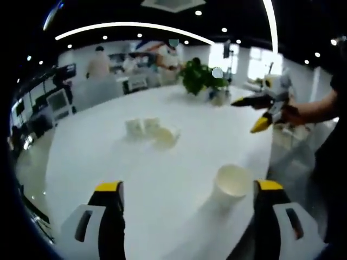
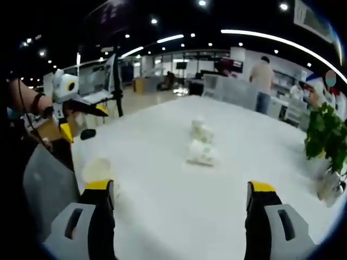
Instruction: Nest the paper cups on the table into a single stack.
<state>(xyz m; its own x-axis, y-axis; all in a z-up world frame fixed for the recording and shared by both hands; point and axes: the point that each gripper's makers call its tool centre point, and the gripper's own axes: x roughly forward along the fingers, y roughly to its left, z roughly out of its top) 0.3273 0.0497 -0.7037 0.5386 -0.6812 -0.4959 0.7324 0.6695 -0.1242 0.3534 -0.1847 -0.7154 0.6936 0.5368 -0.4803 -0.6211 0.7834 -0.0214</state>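
A wide, smooth white table (image 1: 162, 162) with a rounded edge is carrying the paper cups, and its glossy top is picking up soft glare from the ceiling lights. In the left gripper view the left gripper (image 1: 190, 189) is hovering over the near edge with its yellow-tipped black jaws standing wide apart and holding nothing. Toward the middle of the table a small cluster of cups (image 1: 152, 131) is sitting: pale, thin-walled, some upright and one (image 1: 167, 137) lying tipped on its side. A single upright cup (image 1: 232, 184), a tapered white cylinder with a rolled rim, is standing near the table's right edge, just inside the left gripper's right jaw. Beyond it the right gripper (image 1: 255, 116) is hanging over the far right edge in a person's hand, its yellow tips spread. A leafy green plant (image 1: 199, 76) is sitting at the far edge. In the right gripper view the right gripper (image 2: 179, 192) is likewise gaping wide and empty over the table. The room is a dim open office with strip lights, desks and people standing far off.
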